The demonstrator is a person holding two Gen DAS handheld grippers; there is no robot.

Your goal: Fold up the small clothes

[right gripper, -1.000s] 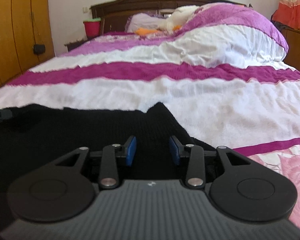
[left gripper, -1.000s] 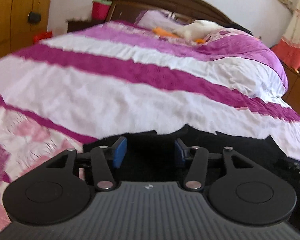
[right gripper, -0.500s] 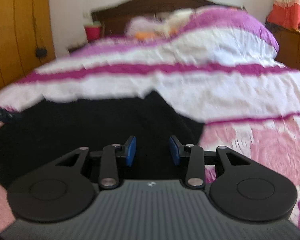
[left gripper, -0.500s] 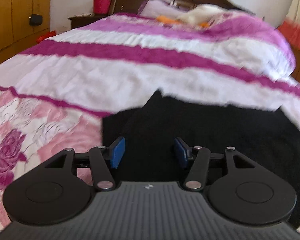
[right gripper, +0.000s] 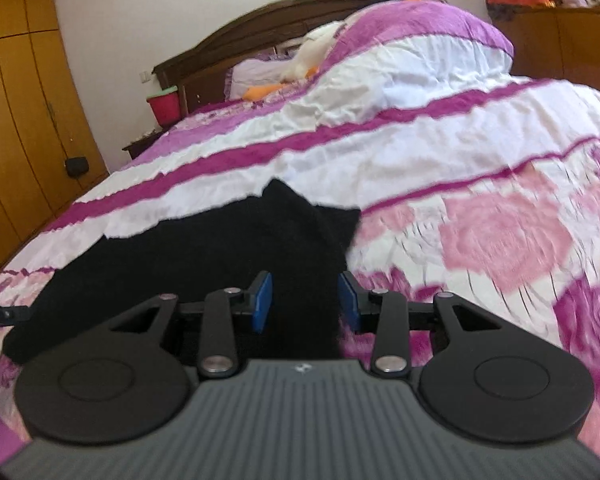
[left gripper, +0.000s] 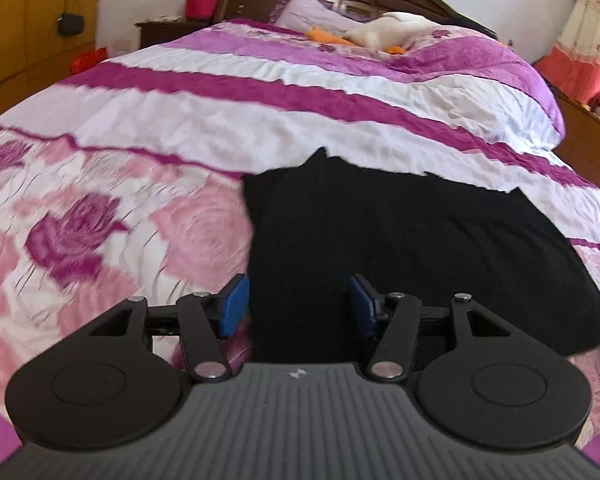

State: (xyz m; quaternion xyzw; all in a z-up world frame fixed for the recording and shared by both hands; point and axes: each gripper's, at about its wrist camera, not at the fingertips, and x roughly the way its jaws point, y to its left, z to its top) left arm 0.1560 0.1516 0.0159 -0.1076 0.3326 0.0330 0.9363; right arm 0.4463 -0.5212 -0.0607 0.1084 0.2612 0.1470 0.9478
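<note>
Garment: black knit (left gripper: 400, 240) lying flat on the bed (left gripper: 260, 120) — soft, light, limp
Hold: its near corners
Left gripper (left gripper: 299, 304): jaws apart, unclamped
Right gripper (right gripper: 305, 300): jaws apart — unclamped

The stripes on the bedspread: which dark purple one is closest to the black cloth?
The thin dark purple stripe that runs right into the black cloth. The wider purple stripe lies farther up the bedspread, toward the pillows.

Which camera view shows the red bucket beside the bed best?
The left wrist view: the red bucket stands there sharp and upright, though cut at the top. In the right wrist view the same bucket appears smaller and tilted.
</note>
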